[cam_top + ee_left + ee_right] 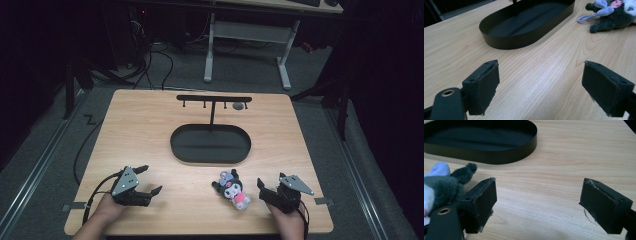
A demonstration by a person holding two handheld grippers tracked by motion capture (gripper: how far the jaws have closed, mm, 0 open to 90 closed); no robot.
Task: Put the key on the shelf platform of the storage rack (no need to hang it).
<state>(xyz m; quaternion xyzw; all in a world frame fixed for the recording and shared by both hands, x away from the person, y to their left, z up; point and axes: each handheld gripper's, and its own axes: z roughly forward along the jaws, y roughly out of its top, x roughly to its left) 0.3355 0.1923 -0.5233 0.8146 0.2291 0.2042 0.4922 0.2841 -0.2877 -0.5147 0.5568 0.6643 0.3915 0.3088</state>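
Setting: wooden table (150, 130) in a dark room, with cables and a white-legged desk on the grey floor behind it.
Landmark: plush toy (233, 189), dark grey with white and pink, lying near the table's front edge.
Right gripper (267, 190): just right of the plush toy and apart from it; jaws stand well apart with nothing but bare wood between them; in the right gripper view the toy lies outside one jaw.
Left gripper (148, 180): well left of the plush toy; jaws spread wide, holding nothing.
Oval tray (210, 156): black, empty, just behind the plush toy.
Hook stand (214, 100): black T-bar rising from the tray's far side.
Step in hand: likely the approach to the toy, before any grasp.
Next move: probably the right gripper shifts toward the toy, straddles its body and closes gently.
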